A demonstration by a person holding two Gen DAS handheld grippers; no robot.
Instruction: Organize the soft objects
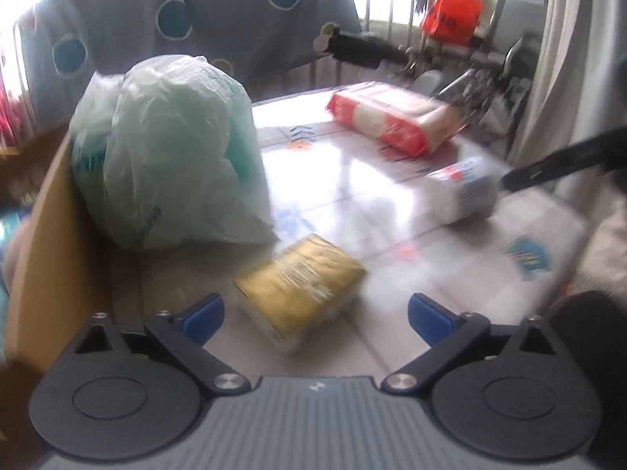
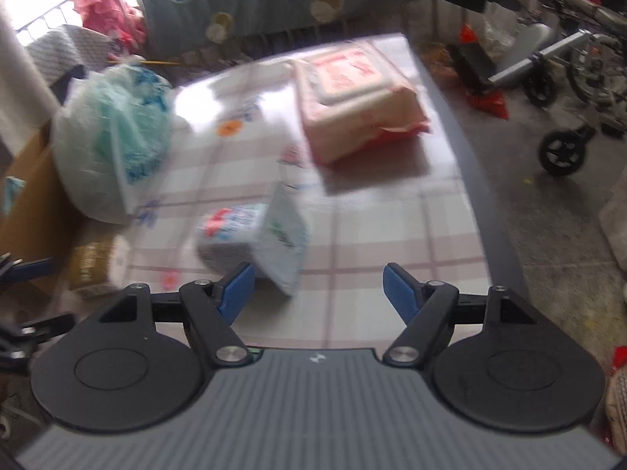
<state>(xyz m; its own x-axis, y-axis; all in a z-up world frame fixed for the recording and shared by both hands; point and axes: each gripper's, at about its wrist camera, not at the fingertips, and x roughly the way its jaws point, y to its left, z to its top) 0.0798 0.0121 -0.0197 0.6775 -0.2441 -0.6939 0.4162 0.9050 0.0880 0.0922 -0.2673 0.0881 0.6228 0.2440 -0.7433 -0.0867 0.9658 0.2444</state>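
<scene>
A yellow tissue pack lies on the checked table just ahead of my open, empty left gripper; it also shows at the left of the right wrist view. A white-and-blue tissue pack lies just ahead of my open, empty right gripper, toward its left finger; it also shows in the left wrist view. A red-and-white wipes pack lies at the far end. A pale green plastic bag stands at the left.
A cardboard box wall stands left of the bag. A wheelchair and clutter stand on the floor right of the table. A spotted grey cloth hangs behind. The right gripper's finger shows at the left view's right edge.
</scene>
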